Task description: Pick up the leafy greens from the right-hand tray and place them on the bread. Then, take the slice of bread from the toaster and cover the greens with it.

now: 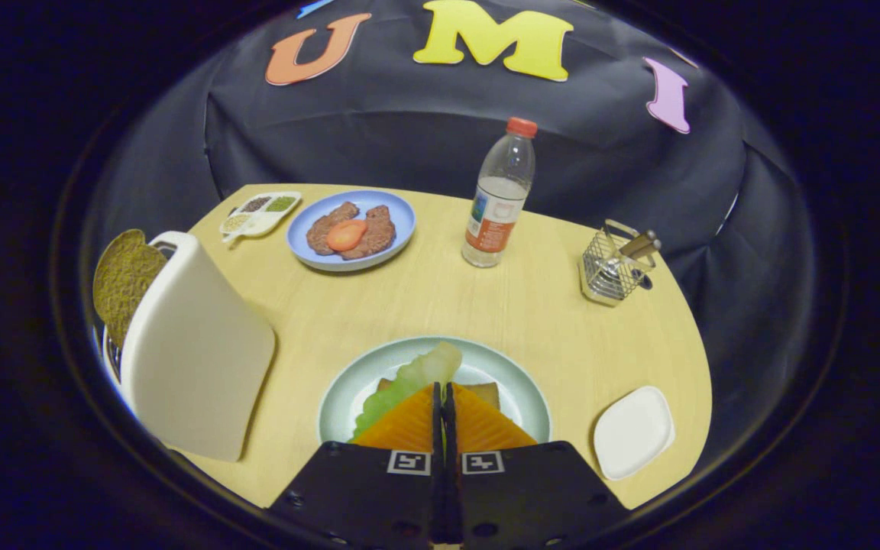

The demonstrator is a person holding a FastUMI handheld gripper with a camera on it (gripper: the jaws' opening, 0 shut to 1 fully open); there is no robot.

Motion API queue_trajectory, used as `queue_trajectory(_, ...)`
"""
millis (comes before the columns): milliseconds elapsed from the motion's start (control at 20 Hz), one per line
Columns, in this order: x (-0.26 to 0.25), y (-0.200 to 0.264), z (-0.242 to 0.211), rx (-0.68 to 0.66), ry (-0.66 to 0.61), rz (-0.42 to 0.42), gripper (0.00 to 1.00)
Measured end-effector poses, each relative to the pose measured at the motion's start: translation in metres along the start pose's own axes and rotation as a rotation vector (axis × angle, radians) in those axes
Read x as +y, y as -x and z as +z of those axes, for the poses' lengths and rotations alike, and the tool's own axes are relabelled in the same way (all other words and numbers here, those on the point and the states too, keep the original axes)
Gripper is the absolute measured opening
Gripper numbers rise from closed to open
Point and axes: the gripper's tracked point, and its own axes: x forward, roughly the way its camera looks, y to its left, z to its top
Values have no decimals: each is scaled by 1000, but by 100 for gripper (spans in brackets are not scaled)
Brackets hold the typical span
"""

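Observation:
My gripper is shut on the leafy greens, a pale green ruffled leaf that sticks out ahead of and to the left of the fingertips. The leaf hangs over a pale green plate, where brown corners of a bread slice show beside the fingers. I cannot tell whether the leaf touches the bread. To the left stands a white toaster with a round seeded bread slice poking out of its slot. The small white tray to the right of the fingers holds nothing.
Beyond the plate, a blue plate carries meat patties and a tomato slice. A small seasoning tray lies to its left. A water bottle stands mid-table and a wire basket with utensils stands at the right.

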Motion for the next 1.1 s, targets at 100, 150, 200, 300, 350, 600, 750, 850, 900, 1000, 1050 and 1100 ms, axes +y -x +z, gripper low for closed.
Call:
queue_trajectory(100, -9, -9, -2, 10, -12, -16, 0)
queue_trajectory(150, -12, -14, -4, 12, -19, -18, 0)
queue_trajectory(200, -15, -18, -4, 13, -24, -26, 0)
queue_trajectory(300, -19, -24, -5, 10, -41, -18, 0)
queue_trajectory(350, -20, -26, -6, 12, -48, -15, 3)
queue_trajectory(600, -26, -18, -6, -9, -70, 2, 20)
queue_trajectory(750, -35, -2, -6, -33, -99, -1, 54)
queue_trajectory(850, -38, 12, -9, -43, -132, -1, 75)
queue_trajectory(900, -40, 17, -12, -45, -145, -6, 82)
queue_trajectory(1000, -45, 35, -15, -60, -176, -21, 94)
queue_trajectory(1050, -48, 45, -17, -68, -189, -33, 97)
queue_trajectory(1100, -49, 55, -18, -76, -204, -39, 97)
